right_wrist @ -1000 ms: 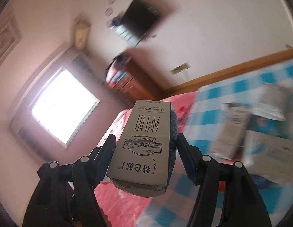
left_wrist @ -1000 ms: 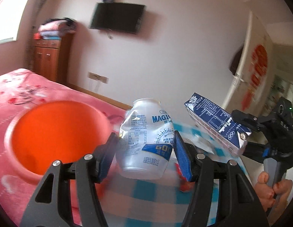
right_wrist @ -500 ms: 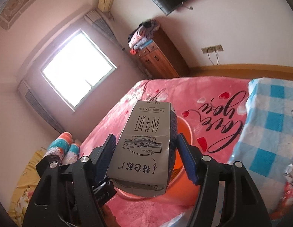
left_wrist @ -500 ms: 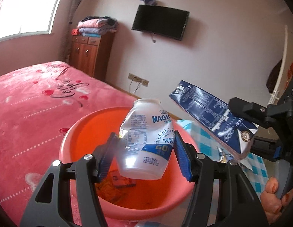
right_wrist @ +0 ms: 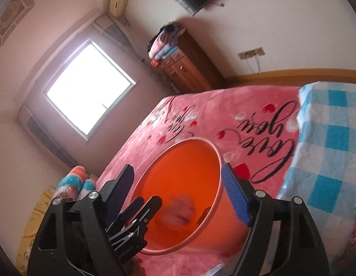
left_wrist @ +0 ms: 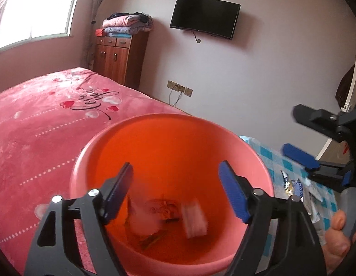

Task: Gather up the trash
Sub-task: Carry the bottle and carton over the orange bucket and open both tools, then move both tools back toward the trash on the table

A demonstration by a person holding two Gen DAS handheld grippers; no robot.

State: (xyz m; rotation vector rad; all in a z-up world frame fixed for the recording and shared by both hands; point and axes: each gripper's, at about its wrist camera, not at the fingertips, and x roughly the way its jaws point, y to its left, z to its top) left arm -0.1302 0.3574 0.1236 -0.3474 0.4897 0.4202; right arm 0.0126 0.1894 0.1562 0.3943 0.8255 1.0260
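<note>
The bottle [left_wrist: 144, 216] and the carton [left_wrist: 195, 218], both motion-blurred, are inside the orange tub [left_wrist: 90, 161], low among a few scraps on its floor. The bottle sits below and just ahead of the left hand-held gripper [left_wrist: 175, 192], nearer its left finger; the carton is toward its right finger. In the right wrist view only one pale blur [right_wrist: 178, 214] shows in the tub [right_wrist: 214, 151], and which piece it is cannot be told.

The left hand-held gripper's jaws have just been opening and stand wide apart with nothing between them, the tub's mouth directly beneath. The right hand-held gripper [right_wrist: 178, 195] has likewise just been opening; its jaws gape empty over the tub's near rim. From the left wrist camera it [left_wrist: 299, 138] appears off to the right, above the tub's edge, held by a hand [left_wrist: 338, 237]. From the right wrist camera the left one [right_wrist: 141, 204] pokes in from the lower left, over the tub.

The tub rests on a pink bed [left_wrist: 40, 119]. To the right of both grippers lies a blue checked cloth [right_wrist: 327, 161] with more trash [left_wrist: 292, 186] on it.
</note>
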